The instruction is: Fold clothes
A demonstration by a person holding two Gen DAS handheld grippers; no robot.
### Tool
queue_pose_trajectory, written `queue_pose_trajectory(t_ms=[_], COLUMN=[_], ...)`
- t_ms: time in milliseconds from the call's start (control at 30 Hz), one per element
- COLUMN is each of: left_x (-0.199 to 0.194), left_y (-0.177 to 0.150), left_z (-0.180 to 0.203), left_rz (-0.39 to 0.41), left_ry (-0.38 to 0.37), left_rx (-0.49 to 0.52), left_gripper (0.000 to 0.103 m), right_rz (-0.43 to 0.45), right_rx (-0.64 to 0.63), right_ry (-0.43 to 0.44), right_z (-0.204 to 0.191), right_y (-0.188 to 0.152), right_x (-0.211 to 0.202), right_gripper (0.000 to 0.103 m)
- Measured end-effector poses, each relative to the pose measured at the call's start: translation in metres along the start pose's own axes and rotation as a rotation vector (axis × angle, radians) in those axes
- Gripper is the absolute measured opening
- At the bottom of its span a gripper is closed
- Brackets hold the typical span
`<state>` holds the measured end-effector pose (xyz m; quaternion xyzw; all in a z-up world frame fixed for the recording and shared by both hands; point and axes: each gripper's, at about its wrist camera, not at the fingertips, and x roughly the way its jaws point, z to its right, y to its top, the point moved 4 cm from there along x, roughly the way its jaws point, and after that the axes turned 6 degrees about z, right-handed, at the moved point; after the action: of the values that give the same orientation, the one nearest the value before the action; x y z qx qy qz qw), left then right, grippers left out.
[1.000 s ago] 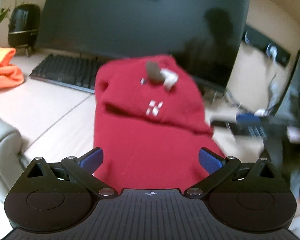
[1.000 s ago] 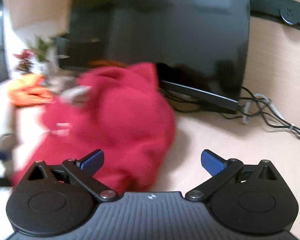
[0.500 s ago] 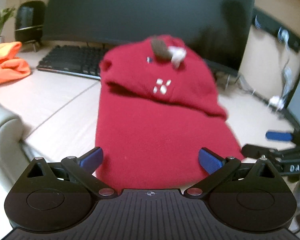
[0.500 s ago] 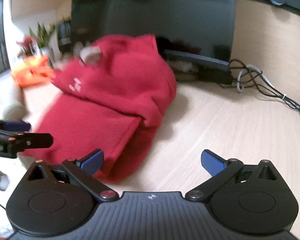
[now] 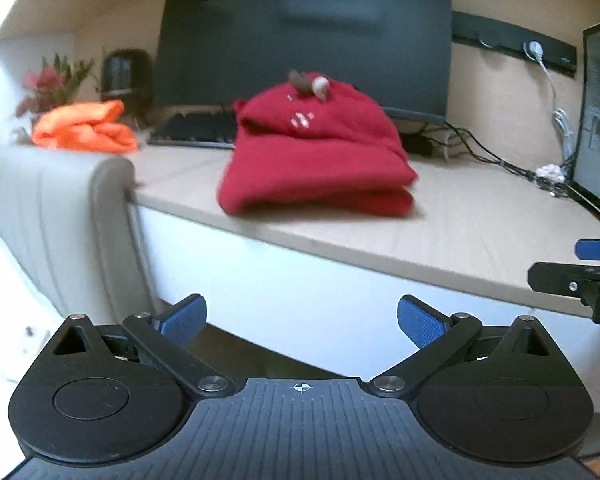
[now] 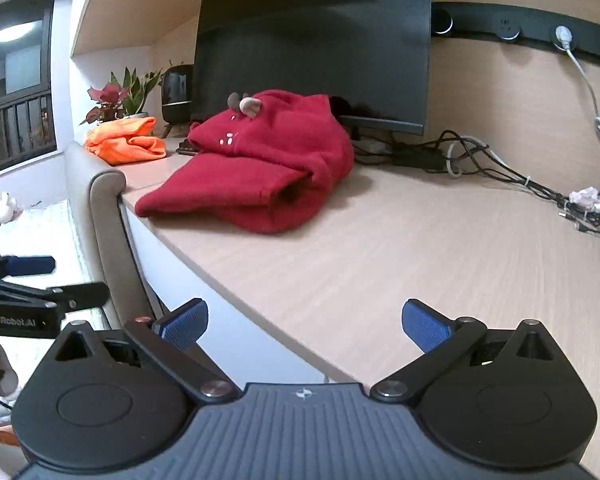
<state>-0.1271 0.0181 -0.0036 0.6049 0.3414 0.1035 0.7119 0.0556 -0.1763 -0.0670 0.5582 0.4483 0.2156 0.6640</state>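
Observation:
A red fleece garment (image 5: 320, 152) lies folded on the wooden desk (image 5: 460, 224), with small ear-like trims on top; it also shows in the right wrist view (image 6: 260, 164). An orange garment (image 5: 86, 126) lies folded at the desk's far left, also in the right wrist view (image 6: 128, 140). My left gripper (image 5: 300, 320) is open and empty, held off the desk below its front edge. My right gripper (image 6: 304, 322) is open and empty, over the desk's front edge, well short of the red garment. Each gripper shows at the edge of the other's view.
A large dark monitor (image 6: 312, 40) stands behind the red garment, a keyboard (image 5: 196, 132) to its left. Cables (image 6: 500, 160) run along the back right. A grey padded chair back (image 5: 60, 220) stands against the desk's left end. A plant (image 6: 120, 92) and speaker sit at the back left.
Both grippers have pulled back from the red garment and dropped lower, off the desk's front edge. The red garment stays folded on the desk.

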Motion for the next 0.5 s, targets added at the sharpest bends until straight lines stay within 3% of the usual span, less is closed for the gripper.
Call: queue_pose_trajectory(t_ms=[500], left_x=[-0.001], left_y=[0.017], left_z=[0.004], left_rz=[-0.001], left_ry=[-0.042], left_rx=[0.002], left_gripper=[0.103], right_rz=[0.066], right_rx=[0.027], right_ry=[-0.007], right_z=[0.001], right_y=[0.013], right_x=[-0.006], right_gripper=[0.103])
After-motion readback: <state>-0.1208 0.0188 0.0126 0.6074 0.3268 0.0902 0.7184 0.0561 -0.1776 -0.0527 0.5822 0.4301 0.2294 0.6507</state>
